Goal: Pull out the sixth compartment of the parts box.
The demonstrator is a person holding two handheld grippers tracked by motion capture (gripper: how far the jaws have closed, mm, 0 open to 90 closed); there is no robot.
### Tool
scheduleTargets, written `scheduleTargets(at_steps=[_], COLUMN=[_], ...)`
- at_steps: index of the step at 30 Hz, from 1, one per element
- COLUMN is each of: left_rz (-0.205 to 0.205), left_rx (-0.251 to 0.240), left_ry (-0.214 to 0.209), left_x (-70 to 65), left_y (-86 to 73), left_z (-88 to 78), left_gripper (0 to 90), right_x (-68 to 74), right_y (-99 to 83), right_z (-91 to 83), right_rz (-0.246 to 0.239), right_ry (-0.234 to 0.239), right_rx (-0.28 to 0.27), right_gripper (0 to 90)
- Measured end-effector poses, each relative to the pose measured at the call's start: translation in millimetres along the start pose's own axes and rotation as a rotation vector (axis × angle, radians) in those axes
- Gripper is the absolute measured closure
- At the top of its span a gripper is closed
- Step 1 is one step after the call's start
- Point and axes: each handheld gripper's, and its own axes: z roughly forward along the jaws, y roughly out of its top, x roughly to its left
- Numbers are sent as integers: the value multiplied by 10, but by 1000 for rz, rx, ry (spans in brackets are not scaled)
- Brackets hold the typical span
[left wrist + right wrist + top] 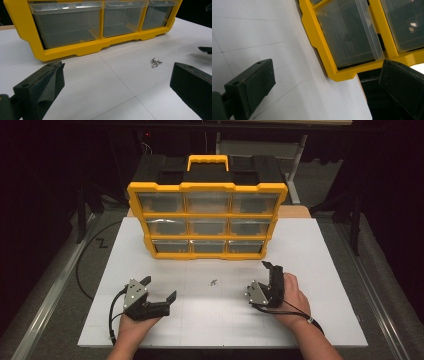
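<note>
**Screws not yet picked up; every drawer seen shut**

Nothing is being held at this moment. The left gripper [159, 288] is being kept near the front left of the worktop [320, 320], its jaws spread wide with nothing between them. The right gripper [270, 270] is being held toward the front right, turned on its side, its jaws likewise wide apart and empty.

The screws [214, 282], a small cluster, are lying loose on the worktop between the two grippers, a little nearer the front edge than the cabinet [207, 220]; in the left gripper view they [156, 62] are lying ahead of the jaws and apart from them. The cabinet is standing toward the back edge, and all nine clear drawers are being seen closed.

By the look of it, the work is being judged as barely begun: the screws are waiting to be grasped, a drawer to be opened, and the stowing is being left entirely undone.
</note>
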Motion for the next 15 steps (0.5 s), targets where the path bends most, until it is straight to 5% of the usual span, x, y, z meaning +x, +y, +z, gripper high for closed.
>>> scheduleTargets(at_steps=[15], left_rz=[3], left_rx=[2], left_ry=[1], left_x=[3], left_y=[2], left_z=[-2], left_gripper=[3], right_x=[57], right_y=[36], right_z=[11], right_rz=[-106], right_ry=[-42], right_rx=[30], right_gripper=[17])
